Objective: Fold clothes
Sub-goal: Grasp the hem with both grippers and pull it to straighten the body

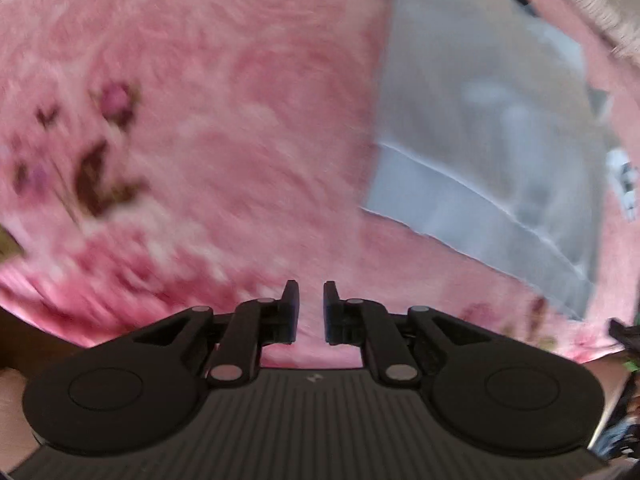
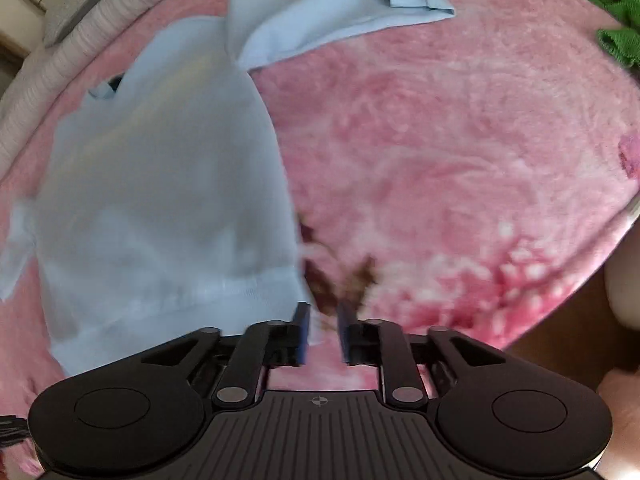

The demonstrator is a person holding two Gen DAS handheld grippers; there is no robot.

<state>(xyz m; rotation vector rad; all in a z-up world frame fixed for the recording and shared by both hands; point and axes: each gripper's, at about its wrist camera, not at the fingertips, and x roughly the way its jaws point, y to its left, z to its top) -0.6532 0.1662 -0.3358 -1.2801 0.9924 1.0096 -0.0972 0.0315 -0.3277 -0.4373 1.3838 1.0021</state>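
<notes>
Both views are bright and evenly lit, without hard shadows. Motion blur smears the blanket (image 1: 192, 128); fisheye bends the edges.

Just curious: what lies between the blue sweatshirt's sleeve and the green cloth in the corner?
Nothing but bare pink blanket between the sleeve and the green cloth, in the right wrist view.

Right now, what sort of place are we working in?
Probably a bedroom: a pink floral blanket covers what looks like a bed, with a blue sweatshirt spread on it and a green garment nearby.
</notes>
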